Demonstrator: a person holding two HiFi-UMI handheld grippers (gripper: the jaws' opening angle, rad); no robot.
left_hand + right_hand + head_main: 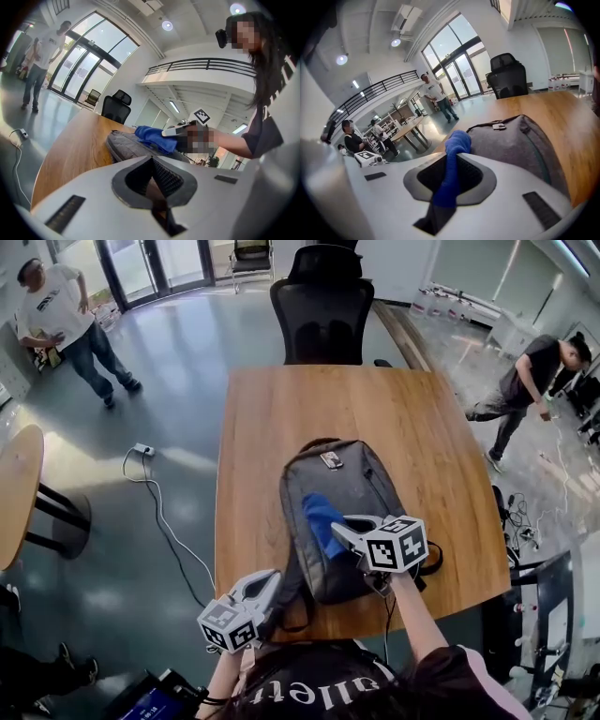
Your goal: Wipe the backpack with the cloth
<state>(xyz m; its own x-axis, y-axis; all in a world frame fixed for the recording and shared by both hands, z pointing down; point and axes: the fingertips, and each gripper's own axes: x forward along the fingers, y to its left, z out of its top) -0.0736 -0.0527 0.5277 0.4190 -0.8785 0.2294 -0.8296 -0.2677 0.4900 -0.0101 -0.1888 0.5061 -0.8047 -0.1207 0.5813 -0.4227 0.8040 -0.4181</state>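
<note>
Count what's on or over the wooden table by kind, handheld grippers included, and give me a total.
backpack: 1
cloth: 1, blue
grippers: 2, the left gripper and the right gripper
total: 4

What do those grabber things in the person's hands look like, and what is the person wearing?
The left tongs and right tongs are pale grey plastic, pointed like beaks, with dark ribbed pads inside. Each carries a white cube printed with black square markers. The person wears a black top with white lettering.
</note>
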